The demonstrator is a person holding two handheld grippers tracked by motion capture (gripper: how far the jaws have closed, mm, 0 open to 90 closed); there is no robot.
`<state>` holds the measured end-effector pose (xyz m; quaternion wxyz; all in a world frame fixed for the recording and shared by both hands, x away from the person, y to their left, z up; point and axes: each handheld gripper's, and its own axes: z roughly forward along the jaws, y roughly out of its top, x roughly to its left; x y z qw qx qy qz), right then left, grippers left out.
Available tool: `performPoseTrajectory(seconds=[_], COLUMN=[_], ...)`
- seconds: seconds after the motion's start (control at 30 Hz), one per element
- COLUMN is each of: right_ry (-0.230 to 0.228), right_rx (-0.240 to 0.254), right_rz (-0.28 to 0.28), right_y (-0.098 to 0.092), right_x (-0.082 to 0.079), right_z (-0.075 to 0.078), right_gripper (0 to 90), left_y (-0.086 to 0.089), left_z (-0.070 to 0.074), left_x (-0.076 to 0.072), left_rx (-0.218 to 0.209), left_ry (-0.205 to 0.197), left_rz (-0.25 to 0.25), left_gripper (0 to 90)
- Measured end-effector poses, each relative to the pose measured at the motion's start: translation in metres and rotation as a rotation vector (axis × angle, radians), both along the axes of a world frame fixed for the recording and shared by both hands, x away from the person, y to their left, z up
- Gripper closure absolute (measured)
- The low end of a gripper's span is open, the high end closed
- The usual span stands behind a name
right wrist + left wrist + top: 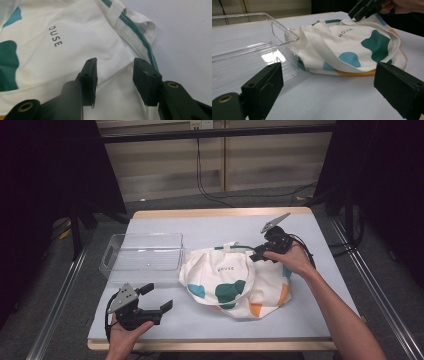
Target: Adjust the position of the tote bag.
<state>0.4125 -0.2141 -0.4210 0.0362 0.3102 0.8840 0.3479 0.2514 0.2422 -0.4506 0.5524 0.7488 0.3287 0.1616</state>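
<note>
Nearest the high camera, at about 7 o'clock on the table [300, 227], the left gripper [159, 297] rests in the person's left hand [125, 334], jaws spread wide and empty, aimed toward 2 o'clock. Centre of the table: a white cloth bag [235, 280] with teal, blue and orange patches lies crumpled and flat, its printed lettering [55, 36] uppermost. At the bag's 1 o'clock edge, the right gripper [261, 255] in the right hand [295, 260] hovers over the fabric beside the green-trimmed hem [142, 37]; its jaws stand partly open, with white cloth seen in the gap but not pinched by the pads. At 9 o'clock of the bag, touching its edge, stands a clear plastic bin [142, 251]. Beyond, at 12 o'clock, cables [210, 180] trail on the floor.
</note>
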Motion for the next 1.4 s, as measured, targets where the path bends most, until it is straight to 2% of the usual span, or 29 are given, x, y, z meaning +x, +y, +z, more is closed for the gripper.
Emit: performPoseTrajectory(seconds=[0.03, 0.2, 0.23, 0.3, 0.4, 0.43, 0.47, 0.57, 0.63, 0.77, 0.83, 0.87, 0.93, 1.1, 1.2, 1.4], right_ry=[0.035, 0.068, 0.075, 0.079, 0.119, 0.146, 0.153, 0.169, 0.198, 0.205, 0.203, 0.203, 0.196, 0.186, 0.195, 0.154], right_rx=[-0.003, -0.032, -0.036, -0.039, -0.062, -0.085, -0.098, -0.095, -0.119, -0.116, -0.117, -0.117, -0.12, -0.094, -0.08, -0.039], right_rz=[0.011, 0.003, 0.004, 0.001, 0.005, 0.01, 0.014, 0.016, 0.022, 0.033, 0.032, 0.032, 0.025, 0.033, 0.029, 0.027], right_y=[0.002, 0.007, 0.008, 0.009, 0.014, 0.017, 0.018, 0.019, 0.022, 0.022, 0.023, 0.023, 0.022, 0.02, 0.017, 0.011], right_x=[0.006, 0.017, 0.021, 0.022, 0.025, 0.026, 0.028, 0.03, 0.032, 0.034, 0.032, 0.032, 0.031, 0.03, 0.03, 0.025], right_z=[-0.003, -0.009, -0.011, -0.012, -0.016, -0.019, -0.021, -0.023, -0.029, -0.032, -0.031, -0.031, -0.03, -0.027, -0.023, -0.016], right_gripper=[53.3, 48.1, 46.3, 45.4, 45.1, 44.7, 44.7, 45.6, 47.6, 51.1, 60.2, 60.2, 68.1, 79.6, 81.1, 81.2], left_y=[0.0, 0.0, -0.001, 0.0, -0.001, -0.001, -0.001, -0.001, -0.001, -0.001, 0.0, -0.001, 0.0, -0.001, -0.001, -0.001], left_z=[0.0, -0.001, -0.001, -0.001, -0.001, -0.001, -0.001, -0.001, -0.002, -0.002, -0.002, -0.003, -0.003, -0.003, -0.004, -0.003], left_x=[0.0, 0.002, 0.002, 0.002, 0.003, 0.003, 0.003, 0.003, 0.003, 0.003, 0.003, 0.003, 0.004, 0.005, 0.005, 0.004], left_rx=[0.0, 0.017, 0.005, 0.009, 0.01, 0.011, 0.011, 0.025, 0.03, 0.031, 0.032, 0.031, 0.033, 0.04, 0.039, 0.049], left_ry=[-0.001, 0.005, 0.009, 0.008, 0.011, 0.012, 0.012, 0.02, 0.021, 0.018, 0.025, 0.028, 0.029, 0.03, 0.032, 0.04], left_rz=[-0.003, -0.004, 0.001, -0.004, -0.006, -0.007, -0.008, 0.007, 0.01, 0.013, 0.017, 0.019, 0.022, 0.014, 0.007, 0.013], left_gripper=[8.8, 9.2, 9.2, 9.2, 9.2, 9.2, 9.2, 9.8, 9.7, 9.5, 9.4, 9.4, 9.4, 9.5, 9.7, 10.0])
